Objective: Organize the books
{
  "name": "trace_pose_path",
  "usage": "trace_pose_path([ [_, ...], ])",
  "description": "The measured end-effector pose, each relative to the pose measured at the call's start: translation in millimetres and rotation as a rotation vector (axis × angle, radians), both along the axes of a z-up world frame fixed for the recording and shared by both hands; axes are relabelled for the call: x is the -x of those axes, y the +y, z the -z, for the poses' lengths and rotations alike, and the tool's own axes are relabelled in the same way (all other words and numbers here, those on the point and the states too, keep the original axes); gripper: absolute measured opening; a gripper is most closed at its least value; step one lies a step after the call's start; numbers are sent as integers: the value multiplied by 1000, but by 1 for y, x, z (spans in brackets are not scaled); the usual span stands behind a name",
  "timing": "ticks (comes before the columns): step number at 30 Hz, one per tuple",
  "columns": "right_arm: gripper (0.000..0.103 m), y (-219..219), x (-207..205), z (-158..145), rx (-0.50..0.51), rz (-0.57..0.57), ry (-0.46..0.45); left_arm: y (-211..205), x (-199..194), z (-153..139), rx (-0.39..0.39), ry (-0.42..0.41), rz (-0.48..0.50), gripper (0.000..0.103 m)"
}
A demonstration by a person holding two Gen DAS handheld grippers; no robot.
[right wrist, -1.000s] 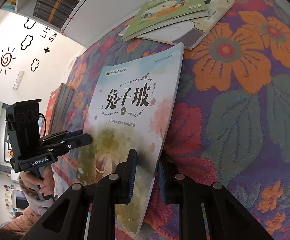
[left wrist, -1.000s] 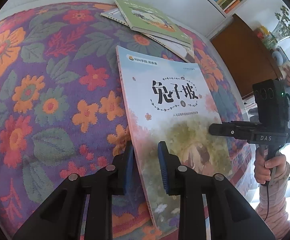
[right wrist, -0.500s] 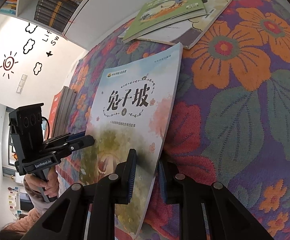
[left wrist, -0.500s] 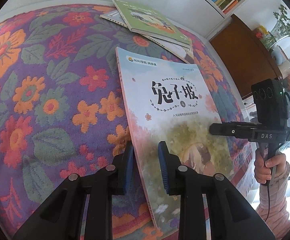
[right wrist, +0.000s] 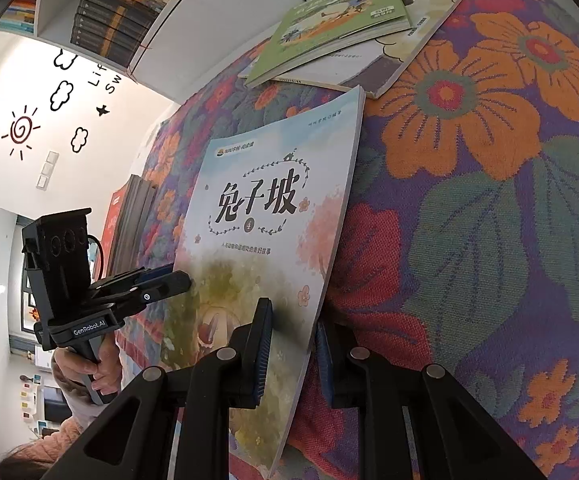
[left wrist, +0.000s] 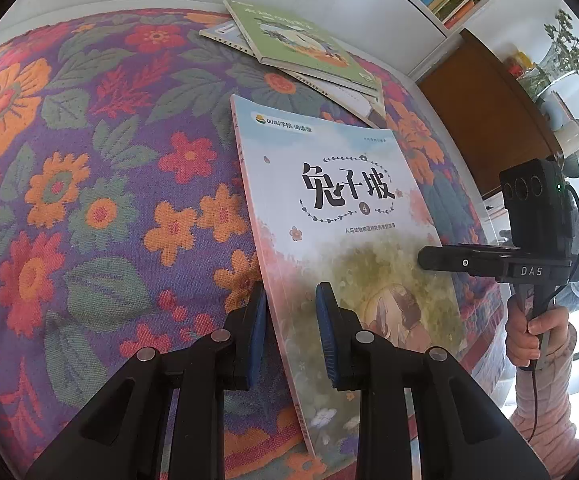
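Note:
A pale-blue picture book (left wrist: 337, 200) with black Chinese title letters is held slightly raised and tilted over the floral cloth (left wrist: 89, 200). My left gripper (left wrist: 291, 320) is shut on its spine edge near the lower corner. My right gripper (right wrist: 293, 336) is shut on the opposite, open edge of the same book (right wrist: 265, 208). Each gripper also shows in the other's view: the right gripper (left wrist: 425, 258) at the book's right side, the left gripper (right wrist: 181, 280) at its left. A green book (left wrist: 301, 44) lies on a pale book (left wrist: 341, 92) farther back.
The green book (right wrist: 337, 12) and the one beneath it (right wrist: 401, 52) sit near the cloth's far edge. Shelves of books (right wrist: 109, 28) line the white wall behind. Dark books (right wrist: 133, 216) stand at the table's left edge. A brown wooden cabinet (left wrist: 485, 120) stands to the right.

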State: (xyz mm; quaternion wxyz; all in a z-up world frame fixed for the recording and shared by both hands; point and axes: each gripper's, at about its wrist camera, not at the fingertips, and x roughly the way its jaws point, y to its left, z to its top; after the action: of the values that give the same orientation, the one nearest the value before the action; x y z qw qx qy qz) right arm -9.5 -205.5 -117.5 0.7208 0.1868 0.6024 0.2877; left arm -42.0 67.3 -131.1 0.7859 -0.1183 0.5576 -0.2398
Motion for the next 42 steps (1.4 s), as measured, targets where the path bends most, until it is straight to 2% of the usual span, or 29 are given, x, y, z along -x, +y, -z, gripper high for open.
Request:
trace_pose_path([
  [13, 18, -2, 2, 0, -15, 13, 2, 1, 1, 1, 9, 0, -8, 25],
  [16, 20, -2, 2, 0, -24, 23, 14, 2, 1, 1, 11, 7, -14, 25],
  [19, 21, 2, 2, -2, 0, 40, 29, 2, 0, 0, 8, 21, -24, 25],
  [21, 26, 7, 1, -6, 16, 41, 42, 2, -2, -1, 11, 41, -35, 23],
  [28, 26, 16, 9, -18, 25, 36, 52, -3, 2, -7, -18, 50, -28, 24],
  [31, 26, 24, 17, -30, 54, 14, 19, -3, 6, -11, -26, 37, -24, 24],
  [37, 26, 56, 34, -53, 188, -60, -79, 2, 17, -26, -37, -6, -17, 24],
  [42, 26, 74, 49, -69, 221, -89, -133, 12, 23, -34, -35, -28, -16, 24],
])
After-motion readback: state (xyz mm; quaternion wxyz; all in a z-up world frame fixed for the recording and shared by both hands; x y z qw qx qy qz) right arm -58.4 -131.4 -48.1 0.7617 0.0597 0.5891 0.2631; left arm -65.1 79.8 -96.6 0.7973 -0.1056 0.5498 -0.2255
